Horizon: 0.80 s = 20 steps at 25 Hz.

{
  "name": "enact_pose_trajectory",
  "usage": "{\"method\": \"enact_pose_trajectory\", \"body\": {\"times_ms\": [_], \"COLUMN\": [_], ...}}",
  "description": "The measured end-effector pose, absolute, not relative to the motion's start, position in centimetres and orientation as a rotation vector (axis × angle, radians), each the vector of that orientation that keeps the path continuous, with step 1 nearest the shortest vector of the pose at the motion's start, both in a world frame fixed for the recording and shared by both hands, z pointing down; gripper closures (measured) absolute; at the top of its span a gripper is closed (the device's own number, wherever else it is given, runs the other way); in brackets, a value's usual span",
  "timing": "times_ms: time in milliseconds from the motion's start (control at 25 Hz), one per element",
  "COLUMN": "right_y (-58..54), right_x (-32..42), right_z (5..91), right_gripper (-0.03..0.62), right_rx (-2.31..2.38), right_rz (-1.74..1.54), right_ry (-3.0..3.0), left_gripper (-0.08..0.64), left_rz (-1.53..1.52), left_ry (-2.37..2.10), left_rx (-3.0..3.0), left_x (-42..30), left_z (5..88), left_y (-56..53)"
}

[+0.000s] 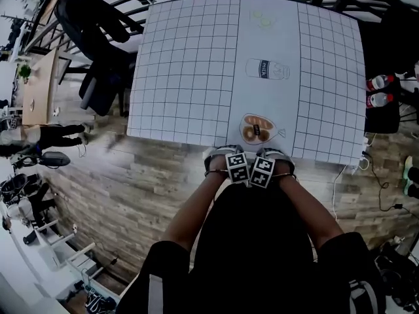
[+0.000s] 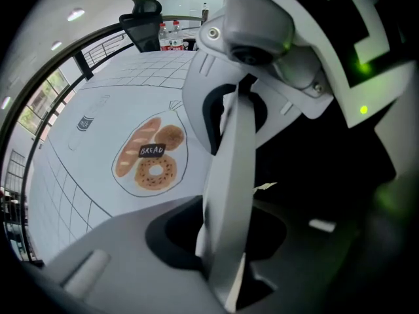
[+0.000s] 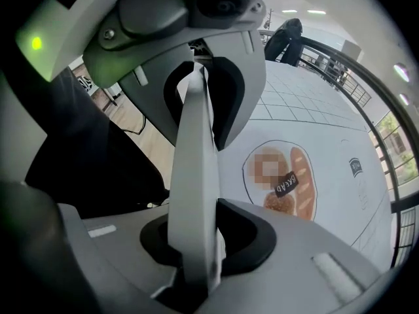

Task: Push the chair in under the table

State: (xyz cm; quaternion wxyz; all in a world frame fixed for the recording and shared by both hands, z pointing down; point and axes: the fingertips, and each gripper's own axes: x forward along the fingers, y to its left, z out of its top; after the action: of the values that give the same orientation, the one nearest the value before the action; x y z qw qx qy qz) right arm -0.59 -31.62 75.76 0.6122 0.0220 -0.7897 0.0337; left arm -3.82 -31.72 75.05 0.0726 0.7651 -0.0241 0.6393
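A black chair back (image 1: pixel 252 221) fills the space between my forearms, close to the near edge of the table (image 1: pixel 190 70), which has a white grid cloth. The same black mass shows in the right gripper view (image 3: pixel 85 169) and the left gripper view (image 2: pixel 327 175). My left gripper (image 1: pixel 230 169) and right gripper (image 1: pixel 267 172) sit side by side at the chair back's top, pointing steeply down, marker cubes touching. Their jaws are hidden under the cubes. In each gripper view only one pale finger (image 2: pixel 226 195) (image 3: pixel 193 188) shows edge-on, with no chair visibly between the jaws. A bread print (image 1: pixel 256 129) lies just beyond them.
A second black office chair (image 1: pixel 98 44) stands at the table's far left corner. Red-capped bottles (image 1: pixel 380 90) sit on a dark stand at the right, with cables (image 1: pixel 376 175) on the wooden floor. A black railing runs behind the table. A person (image 1: pixel 46 136) stands far left.
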Motion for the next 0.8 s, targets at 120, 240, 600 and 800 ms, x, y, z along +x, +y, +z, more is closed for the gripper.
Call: {"method": "enact_pose_trajectory", "body": {"times_ms": [120,240,600,800], "right_y": [-31.52,-31.69,-31.67,-31.76], "right_x": [-0.77,-0.52,-0.79,-0.7], "right_z": [76.21,76.36,76.41,76.49], "right_gripper": [0.511,0.509,0.502,0.492], "right_rx": [0.058,0.058,0.049,0.055], "right_rz": [0.091,0.099,0.149,0.148], "right_ry": [-1.823,-1.819,-1.825,-1.821], "left_gripper": [0.451,0.451,0.444,0.437], "left_rz": [1.922,1.917,1.934,1.936], "left_ry": [-0.058,-0.042,0.022,0.027], "left_rx": [2.29,2.287,2.291,2.299], "left_x": [-4.08,-3.85,-4.07,-4.01], "left_z": [75.47,75.68,75.75,75.83], "left_y": [-31.65,-31.79,-31.72,-31.8]}}
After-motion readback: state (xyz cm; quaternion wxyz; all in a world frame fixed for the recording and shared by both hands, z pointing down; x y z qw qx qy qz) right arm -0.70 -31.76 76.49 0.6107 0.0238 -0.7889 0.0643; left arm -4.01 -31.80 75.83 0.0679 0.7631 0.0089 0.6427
